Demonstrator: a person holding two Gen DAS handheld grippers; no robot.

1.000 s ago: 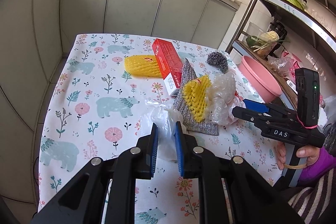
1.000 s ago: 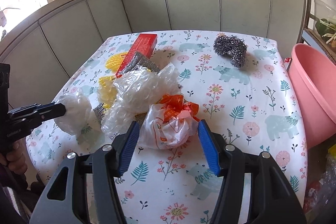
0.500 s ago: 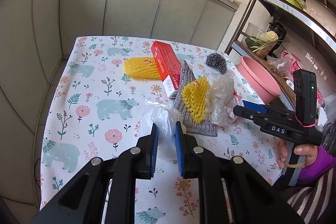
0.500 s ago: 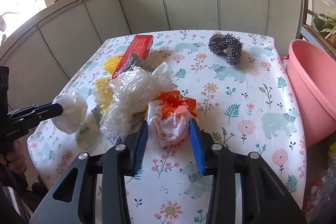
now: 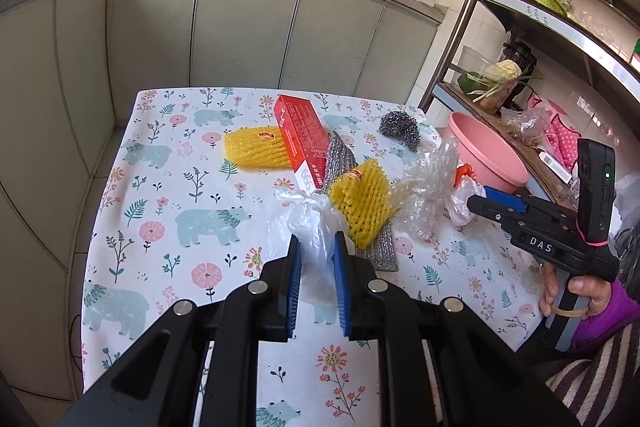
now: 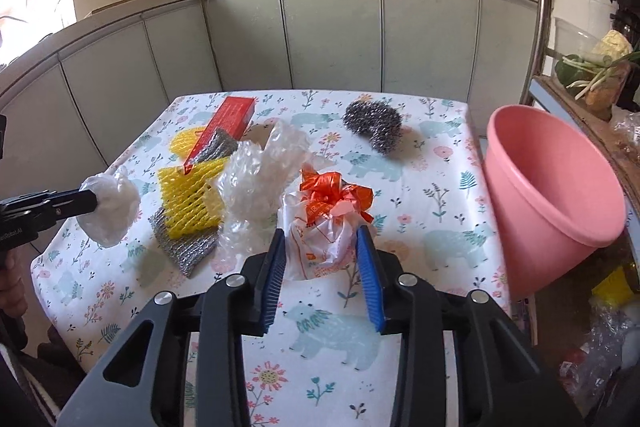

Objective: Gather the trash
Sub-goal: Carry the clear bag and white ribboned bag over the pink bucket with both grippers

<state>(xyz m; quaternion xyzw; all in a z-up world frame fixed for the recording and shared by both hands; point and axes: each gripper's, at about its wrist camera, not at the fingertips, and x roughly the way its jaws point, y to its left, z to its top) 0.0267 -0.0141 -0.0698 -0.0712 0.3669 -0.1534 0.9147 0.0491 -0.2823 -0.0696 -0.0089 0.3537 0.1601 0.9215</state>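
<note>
My left gripper [image 5: 316,247] is shut on a knotted clear plastic bag [image 5: 310,227] and holds it above the table; the bag also shows in the right wrist view [image 6: 110,211]. My right gripper [image 6: 322,243] is shut on a white bag with an orange knot [image 6: 324,223], lifted off the cloth; it shows in the left wrist view [image 5: 460,195] too. On the table lie crumpled clear wrap [image 6: 260,183], two yellow foam nets [image 6: 188,195] [image 5: 252,147], a red box [image 5: 302,139], a silver mesh cloth [image 6: 180,247] and a steel scourer [image 6: 374,125].
The table has a floral bear-print cloth [image 6: 440,163]. A pink basin [image 6: 556,195] stands just off its right edge under a metal shelf rack [image 5: 560,39]. Grey cabinets [image 6: 332,35] run behind the table. More bags lie on the floor at lower right [image 6: 600,343].
My right gripper has closed on the orange-knotted bag and lifted it. My left gripper has raised the clear bag higher above the table.
</note>
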